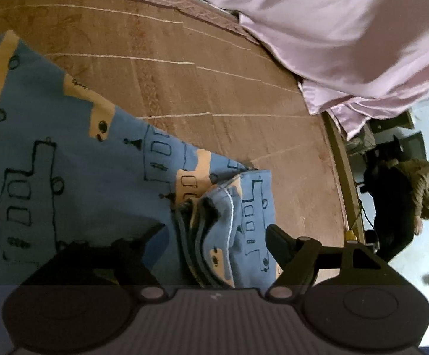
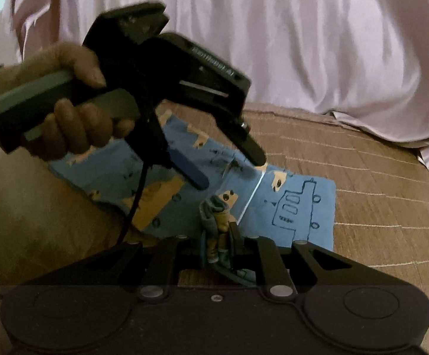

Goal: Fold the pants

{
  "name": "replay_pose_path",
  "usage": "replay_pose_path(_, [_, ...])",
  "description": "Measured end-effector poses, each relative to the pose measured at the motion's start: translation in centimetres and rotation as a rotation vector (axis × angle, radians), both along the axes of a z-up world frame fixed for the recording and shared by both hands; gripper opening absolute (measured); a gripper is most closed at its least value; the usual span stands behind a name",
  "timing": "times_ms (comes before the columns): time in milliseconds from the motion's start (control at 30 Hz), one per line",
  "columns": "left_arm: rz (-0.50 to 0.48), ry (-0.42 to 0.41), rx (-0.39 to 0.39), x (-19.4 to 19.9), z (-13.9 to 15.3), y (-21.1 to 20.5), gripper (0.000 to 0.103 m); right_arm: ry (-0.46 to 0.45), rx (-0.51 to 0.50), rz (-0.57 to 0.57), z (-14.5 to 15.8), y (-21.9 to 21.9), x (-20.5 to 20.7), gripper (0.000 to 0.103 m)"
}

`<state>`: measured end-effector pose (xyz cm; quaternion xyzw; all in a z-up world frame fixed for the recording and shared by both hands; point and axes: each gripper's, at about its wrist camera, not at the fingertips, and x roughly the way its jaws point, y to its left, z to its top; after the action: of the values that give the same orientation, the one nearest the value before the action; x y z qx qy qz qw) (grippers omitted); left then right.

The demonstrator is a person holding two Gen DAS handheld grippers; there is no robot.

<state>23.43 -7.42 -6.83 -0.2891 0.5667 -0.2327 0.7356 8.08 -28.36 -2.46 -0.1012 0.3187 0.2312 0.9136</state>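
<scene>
Blue printed pants [image 1: 75, 159] lie on the brown mat [image 1: 184, 68]; through the left wrist we see our left gripper [image 1: 214, 233] spread open over the bunched end, their length running up-left. Through the right wrist, our right gripper [image 2: 218, 245] pinches that bunch, one fold seemingly laid, more left.

A home bedroom — brown patterned bedspread [image 1: 184, 82], pink satin sheet [image 1: 332, 29] bunched up.

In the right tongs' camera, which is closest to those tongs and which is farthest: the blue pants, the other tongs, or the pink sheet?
1. Blue pants: pinched in the right tongs, front centre.
2. Left tongs: over the pants, to the left.
3. Pink sheet: hanging at the back.
</scene>
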Motion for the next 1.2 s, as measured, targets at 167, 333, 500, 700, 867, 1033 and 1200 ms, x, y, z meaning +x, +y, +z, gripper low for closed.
replay_pose_path(167, [0.015,0.043,-0.019,-0.4,-0.3,0.7,0.082,0.011,0.073,-0.029,1.1,-1.1,0.3,0.014])
replay_pose_path(333, [0.059,0.093,-0.037,0.2,-0.9,0.7,0.063,-0.008,0.048,0.001,1.5,-1.0,-0.2,0.014])
replay_pose_path(500, [0.062,0.115,-0.005,0.6,-1.2,0.0,0.016,-0.007,0.038,0.004,1.3,-1.1,-0.2,0.014])
replay_pose_path(700, [0.045,0.055,0.022,0.4,0.2,-0.3,0.013,-0.021,0.040,0.020,1.4,-1.0,-0.2,0.014])
replay_pose_path(867, [0.009,0.001,0.047,0.2,1.6,0.5,0.012,-0.029,0.049,0.041,1.7,-0.4,-0.3,0.014])
replay_pose_path(1033, [-0.005,-0.021,0.037,0.0,2.6,2.3,0.012,-0.023,0.070,0.070,2.3,0.6,0.1,0.014])
replay_pose_path(1200, [0.003,-0.041,0.042,-0.2,3.1,4.6,0.012,-0.014,0.083,0.116,2.5,2.7,0.6,0.014])
